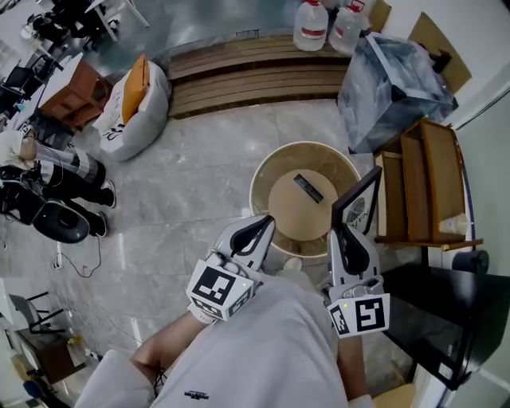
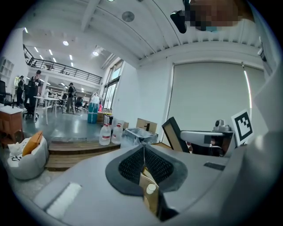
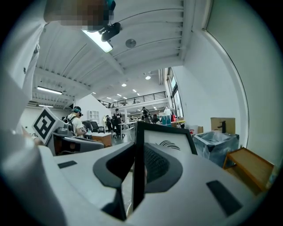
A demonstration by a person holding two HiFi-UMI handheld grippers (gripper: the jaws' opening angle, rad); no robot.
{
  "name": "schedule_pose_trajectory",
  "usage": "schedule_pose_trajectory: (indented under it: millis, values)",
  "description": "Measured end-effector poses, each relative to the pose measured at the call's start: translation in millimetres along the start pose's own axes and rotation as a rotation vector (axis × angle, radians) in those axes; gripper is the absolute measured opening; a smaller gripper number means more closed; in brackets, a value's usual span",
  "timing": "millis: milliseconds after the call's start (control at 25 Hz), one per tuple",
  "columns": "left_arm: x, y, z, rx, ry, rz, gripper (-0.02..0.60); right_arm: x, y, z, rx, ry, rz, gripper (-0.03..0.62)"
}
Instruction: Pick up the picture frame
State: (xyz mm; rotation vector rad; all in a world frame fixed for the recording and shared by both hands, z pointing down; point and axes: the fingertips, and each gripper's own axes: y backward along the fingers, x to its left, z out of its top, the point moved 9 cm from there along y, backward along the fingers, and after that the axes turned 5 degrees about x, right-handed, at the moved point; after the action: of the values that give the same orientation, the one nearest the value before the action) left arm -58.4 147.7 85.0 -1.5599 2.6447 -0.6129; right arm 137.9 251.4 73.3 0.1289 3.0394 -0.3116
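Observation:
The picture frame (image 1: 358,200) has a black border around a white print and stands upright above the right edge of a round wooden table (image 1: 269,170). My right gripper (image 1: 349,237) is shut on the frame's lower edge. In the right gripper view the frame's (image 3: 164,142) black side runs straight between the jaws of the right gripper (image 3: 139,152). My left gripper (image 1: 258,229) hovers at the table's near rim, apart from the frame. Its pads meet in the left gripper view (image 2: 143,152), with nothing held. The frame (image 2: 174,132) shows there at the right.
A small black object (image 1: 307,188) lies on the table. A wooden rack (image 1: 418,183) and a plastic-wrapped bin (image 1: 390,80) stand at the right, a black table (image 1: 434,315) at the lower right. Wooden steps (image 1: 255,76), water jugs (image 1: 312,24) and a white sack (image 1: 131,100) lie beyond.

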Motion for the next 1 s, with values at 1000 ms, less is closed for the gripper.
schedule_pose_trajectory:
  millis: [1000]
  values:
    - [2,-10,-9,0.025,0.03,0.016,0.009,-4,-4,-7,0.038,-0.02,0.041,0.057]
